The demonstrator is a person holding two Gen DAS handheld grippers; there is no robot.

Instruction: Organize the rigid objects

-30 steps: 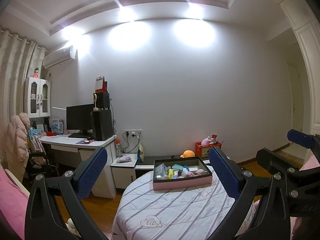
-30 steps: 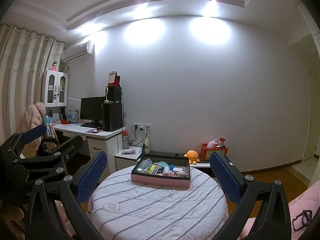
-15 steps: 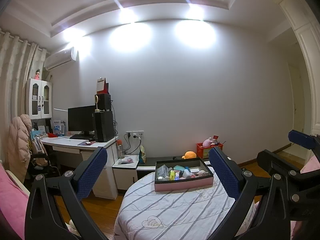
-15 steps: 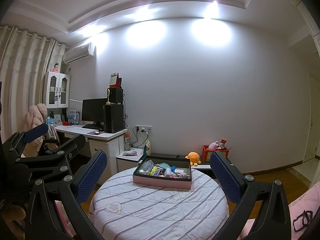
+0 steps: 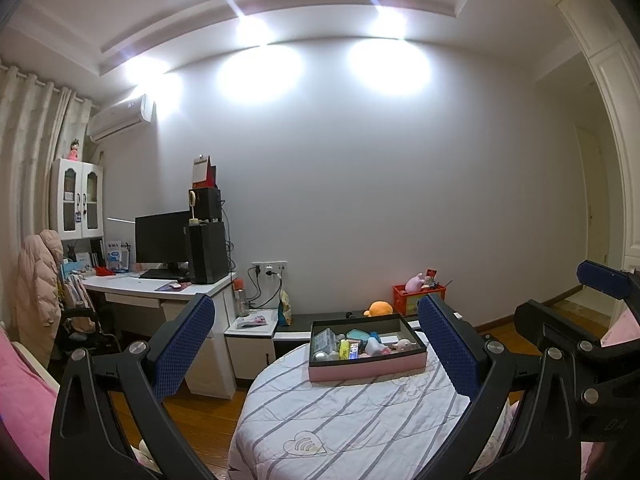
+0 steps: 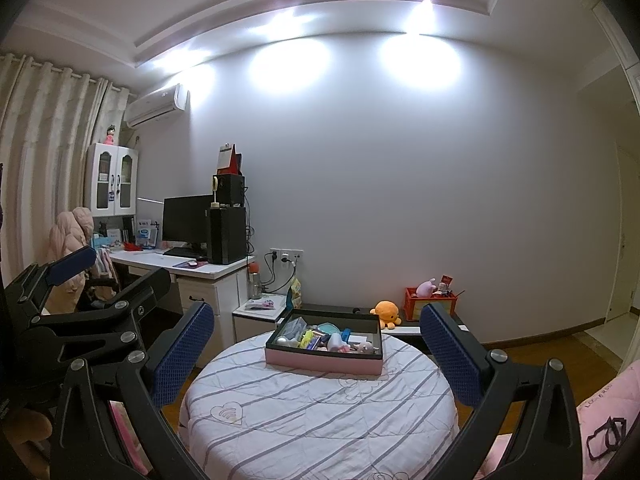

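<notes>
Since a second ago both cameras have drifted a little: the round table [image 6: 320, 412] and the pink box [image 6: 324, 362] on it now sit slightly lower and further right in the left wrist view, and a touch lower in the right wrist view, with the room otherwise unchanged. The table, draped in a white cloth with grey stripes, fills the lower middle of both views. The left gripper [image 5: 316, 344] is held level, well short of the table, its blue-padded fingers spread wide with nothing between them. The right gripper [image 6: 318, 354] is held the same way beside it, jaws wide apart and empty; each gripper shows at the edge of the other's view.

The pink box, dark-lined and open-topped, rests on the far part of the table. Inside lies a jumble of small rigid items [image 5: 352, 346]: a clear plastic case [image 6: 294, 328] at the left, a silver ball [image 6: 282, 341] in front of it, a yellow piece, a teal lid, a white-and-blue bottle and a small pink figure [image 5: 402, 345]. Finer detail is too small to tell.
</notes>
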